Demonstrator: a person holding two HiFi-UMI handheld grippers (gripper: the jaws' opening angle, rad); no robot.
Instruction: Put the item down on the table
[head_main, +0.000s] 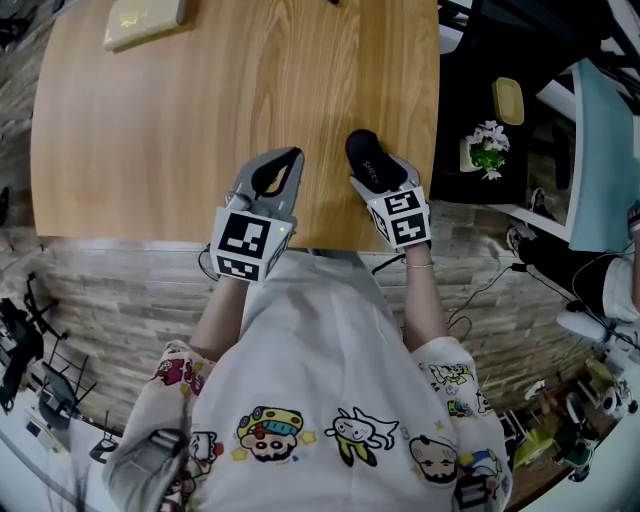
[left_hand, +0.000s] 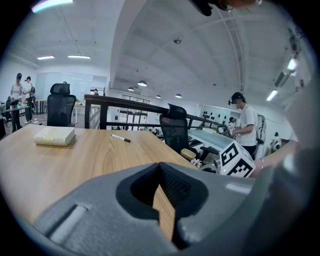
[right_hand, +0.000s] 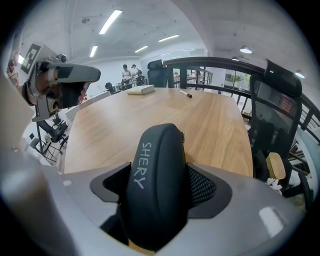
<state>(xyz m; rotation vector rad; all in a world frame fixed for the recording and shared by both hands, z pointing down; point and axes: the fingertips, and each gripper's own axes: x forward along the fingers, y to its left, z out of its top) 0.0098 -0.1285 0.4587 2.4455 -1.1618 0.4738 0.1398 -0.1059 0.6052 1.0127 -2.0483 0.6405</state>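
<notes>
I am clamping the black case (right_hand: 156, 190) in my right gripper (head_main: 378, 172), hovering over the wooden worktop (head_main: 200, 100), my left gripper (head_main: 288, 160) sitting closed and empty.

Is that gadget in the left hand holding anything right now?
No, the left gripper has its jaws closed on nothing; only the wooden table shows through the slit between them.

Bright ceiling lights (right_hand: 111, 21), fisheye edges (dark) — sharp
</notes>
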